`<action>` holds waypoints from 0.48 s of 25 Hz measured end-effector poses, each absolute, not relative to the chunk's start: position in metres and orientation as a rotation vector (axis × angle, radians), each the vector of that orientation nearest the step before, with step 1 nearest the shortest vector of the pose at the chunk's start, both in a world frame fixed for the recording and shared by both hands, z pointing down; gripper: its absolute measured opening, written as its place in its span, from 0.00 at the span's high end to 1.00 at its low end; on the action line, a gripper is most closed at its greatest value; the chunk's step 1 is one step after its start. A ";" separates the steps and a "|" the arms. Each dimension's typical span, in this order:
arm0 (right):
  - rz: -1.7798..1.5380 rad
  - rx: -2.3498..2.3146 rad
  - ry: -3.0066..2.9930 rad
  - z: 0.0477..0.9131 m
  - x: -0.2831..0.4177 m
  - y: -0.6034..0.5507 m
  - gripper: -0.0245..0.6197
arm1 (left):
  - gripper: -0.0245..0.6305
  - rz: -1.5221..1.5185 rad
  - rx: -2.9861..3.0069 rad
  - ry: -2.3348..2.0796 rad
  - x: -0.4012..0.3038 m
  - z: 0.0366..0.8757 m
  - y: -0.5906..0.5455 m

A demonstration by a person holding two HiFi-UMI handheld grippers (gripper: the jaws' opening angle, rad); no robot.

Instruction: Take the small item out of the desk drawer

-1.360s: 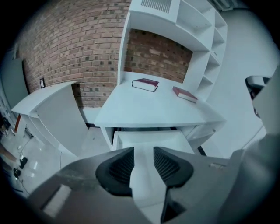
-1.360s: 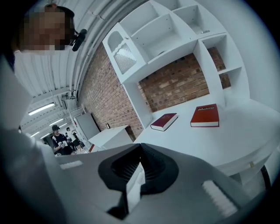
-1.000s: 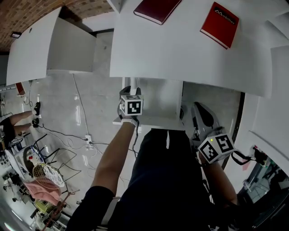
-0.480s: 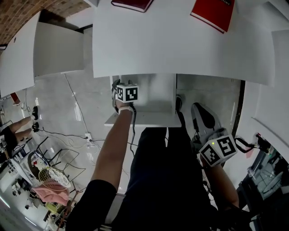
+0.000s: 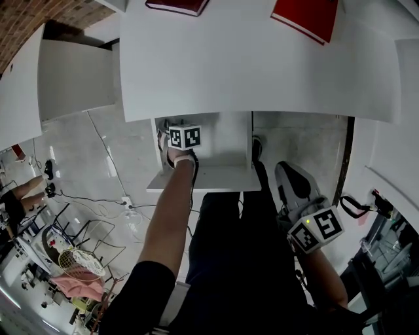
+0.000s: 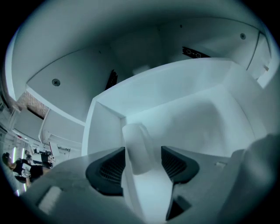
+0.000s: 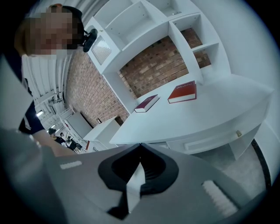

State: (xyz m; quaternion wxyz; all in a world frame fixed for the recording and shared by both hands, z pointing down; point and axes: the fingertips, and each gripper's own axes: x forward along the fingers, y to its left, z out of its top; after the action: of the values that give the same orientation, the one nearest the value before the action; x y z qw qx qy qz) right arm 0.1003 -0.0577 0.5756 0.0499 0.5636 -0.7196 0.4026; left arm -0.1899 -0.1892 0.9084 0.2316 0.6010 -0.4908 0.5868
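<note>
The desk drawer (image 5: pixel 196 178) stands pulled out under the white desk (image 5: pixel 262 72). My left gripper (image 5: pixel 173 133) reaches down into it at its left side, below the desk's edge. In the left gripper view a small white rounded item (image 6: pixel 136 139) stands on the drawer's floor (image 6: pixel 197 122) between the jaws of the left gripper (image 6: pixel 143 152). Those jaws have just been opening; a gap shows beside the right pad (image 6: pixel 177 164). My right gripper (image 5: pixel 291 183) hangs at the right beside my legs, outside the drawer. Its jaws meet at the tips, so this right gripper (image 7: pixel 140 146) is shut and holds nothing.
Two red books (image 5: pixel 178 5) (image 5: pixel 306 16) lie on the desk's far part. A second white desk (image 5: pixel 72 72) stands to the left. Cables (image 5: pixel 111 196) run over the tiled floor, and white shelves (image 7: pixel 175 26) rise against a brick wall.
My left gripper has sunk into the drawer, further under the desk's edge. The right gripper has dropped a little lower at the right.
</note>
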 end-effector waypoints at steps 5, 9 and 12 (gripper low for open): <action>1.243 1.710 -2.173 0.582 0.107 -0.056 0.96 | 0.62 1.646 1.639 -1.396 -0.184 0.909 -0.193; 1.264 1.704 -2.172 0.585 0.107 -0.055 0.96 | 0.66 1.589 1.623 -1.402 -0.183 0.910 -0.192; 1.275 1.692 -2.177 0.588 0.104 -0.056 0.96 | 0.73 1.540 1.604 -1.407 -0.186 0.911 -0.191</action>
State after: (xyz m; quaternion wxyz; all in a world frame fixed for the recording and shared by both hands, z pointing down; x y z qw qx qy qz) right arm 0.1044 -0.0557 0.5876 0.0518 0.5563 -0.7156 0.4193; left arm -0.1861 -0.1910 0.9107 0.2524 0.5898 -0.5175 0.5662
